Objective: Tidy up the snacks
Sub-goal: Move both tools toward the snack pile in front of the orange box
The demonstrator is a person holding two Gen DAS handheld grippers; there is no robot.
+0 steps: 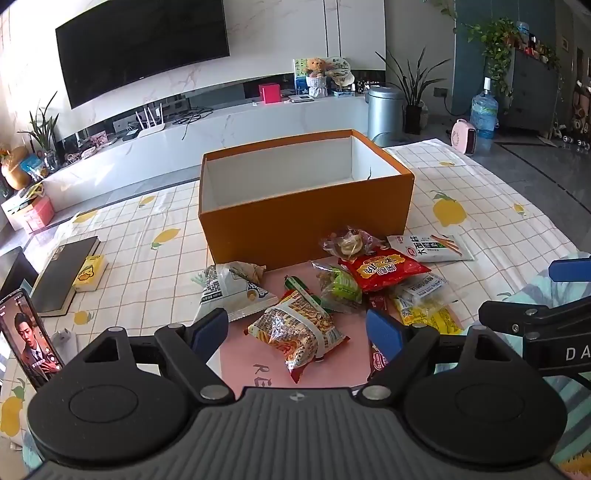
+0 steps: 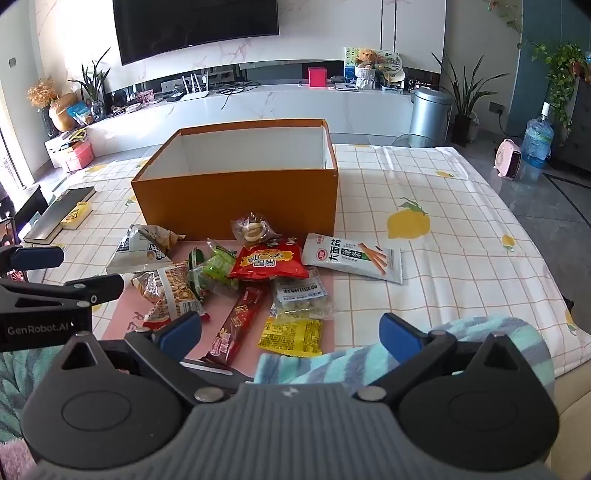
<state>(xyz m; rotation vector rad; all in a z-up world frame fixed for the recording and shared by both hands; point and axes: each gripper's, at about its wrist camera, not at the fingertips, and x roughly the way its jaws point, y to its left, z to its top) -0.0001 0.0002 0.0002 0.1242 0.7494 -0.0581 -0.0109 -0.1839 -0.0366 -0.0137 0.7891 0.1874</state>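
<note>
Orange box (image 1: 306,218) is sitting open-topped beyond the snack packets (image 1: 332,291), its long axis running left–right. Left gripper (image 1: 297,332) and right gripper (image 2: 291,332) are hovering nearside, both spread and holding nothing.

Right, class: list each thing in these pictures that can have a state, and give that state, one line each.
Orange box: open, lid off, nothing visible inside.
Left gripper: open, holding nothing.
Right gripper: open, holding nothing.
Snack packets: sealed, loose on the table, outside the box.
Phone: screen on.
Television: screen dark.
Black book: closed, lying flat.
</note>
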